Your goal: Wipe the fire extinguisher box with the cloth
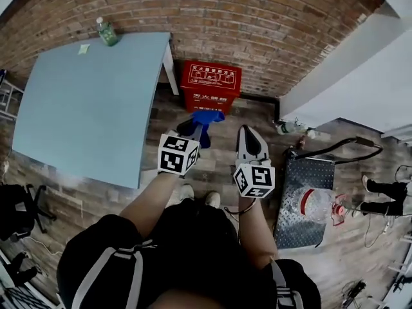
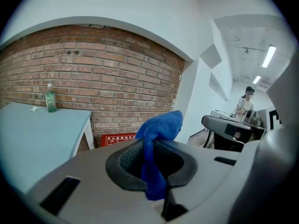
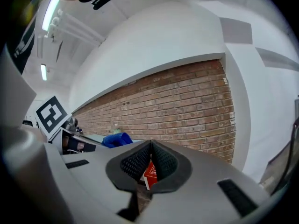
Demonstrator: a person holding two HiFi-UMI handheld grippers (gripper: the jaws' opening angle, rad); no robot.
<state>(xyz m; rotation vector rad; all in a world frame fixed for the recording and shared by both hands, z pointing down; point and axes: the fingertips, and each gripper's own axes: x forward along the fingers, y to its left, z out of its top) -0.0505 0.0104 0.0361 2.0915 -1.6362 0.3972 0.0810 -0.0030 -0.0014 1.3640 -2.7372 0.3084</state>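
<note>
1. Forearms reach forward from the person's body, one tool in each hand. The left gripper is clamped tight on a blue cloth, which bunches out past its jaws.
2. Alongside it, the right gripper has its jaws pressed together with nothing between them.
3. Ahead, the red fire extinguisher box stands on the floor against the brick wall, just beside a leg of the pale blue table.
4. Cloth and box are apart: the cloth hangs in the air short of the box's front, touching nothing.
5. As I judge it, only getting the cloth in hand is done. The wiping has not begun, so the lid, front and sides are all left to do.
</note>
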